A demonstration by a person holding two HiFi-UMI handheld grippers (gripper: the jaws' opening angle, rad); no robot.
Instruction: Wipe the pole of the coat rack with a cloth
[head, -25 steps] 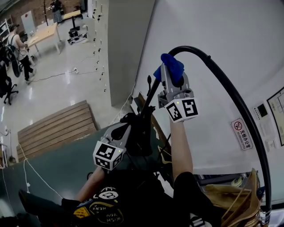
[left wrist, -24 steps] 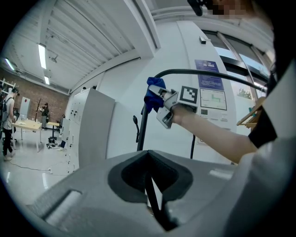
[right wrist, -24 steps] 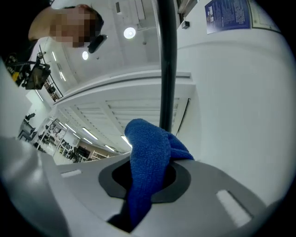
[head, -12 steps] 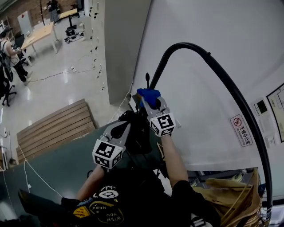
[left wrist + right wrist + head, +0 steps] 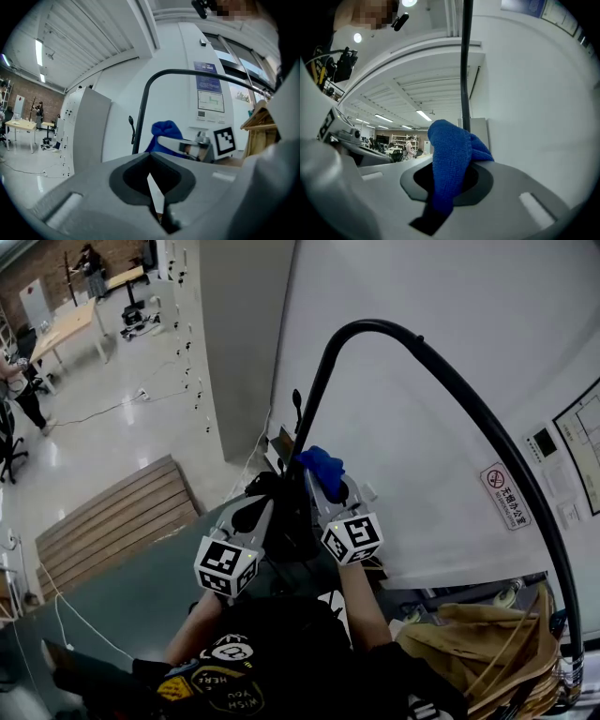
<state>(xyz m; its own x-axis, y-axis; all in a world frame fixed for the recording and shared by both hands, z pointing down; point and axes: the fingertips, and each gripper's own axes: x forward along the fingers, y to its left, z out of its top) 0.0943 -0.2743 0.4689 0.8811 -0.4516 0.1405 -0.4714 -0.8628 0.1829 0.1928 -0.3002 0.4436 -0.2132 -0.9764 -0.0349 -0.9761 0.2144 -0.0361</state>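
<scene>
Right gripper: the right gripper (image 5: 326,491) is closed on the blue cloth (image 5: 449,154). A thick fold stands out above the jaws, so the soft part meets the pole before the hard gripper does.
Cloth and pole: in the head view the cloth is on the 3 o'clock side of the black pole (image 5: 314,409), low on its straight part. It is touching the pole or just beside it; which one is not clear.
Left gripper: the left gripper (image 5: 154,185) has its jaws together, with only a thin slit between them and nothing in it. It waits at 8 o'clock from the cloth, near the dark bundle (image 5: 289,526) at the foot of the pole, probably to keep out of the wiping path.
Step, as a judgement: the wiping seems under way on the lower pole.
Edges: a small hook (image 5: 296,401) sticks out of the pole at 11 o'clock from the cloth, and the fold could catch on it. Above, the pole bends over toward 3 o'clock in a long arc.
Open room: the white wall (image 5: 422,296) stands close behind, from 12 to 3 o'clock, so there is little room on that side. The grey cabinet (image 5: 239,334) closes 11 o'clock. Along the pole toward 12 o'clock the way looks free after the hook.
</scene>
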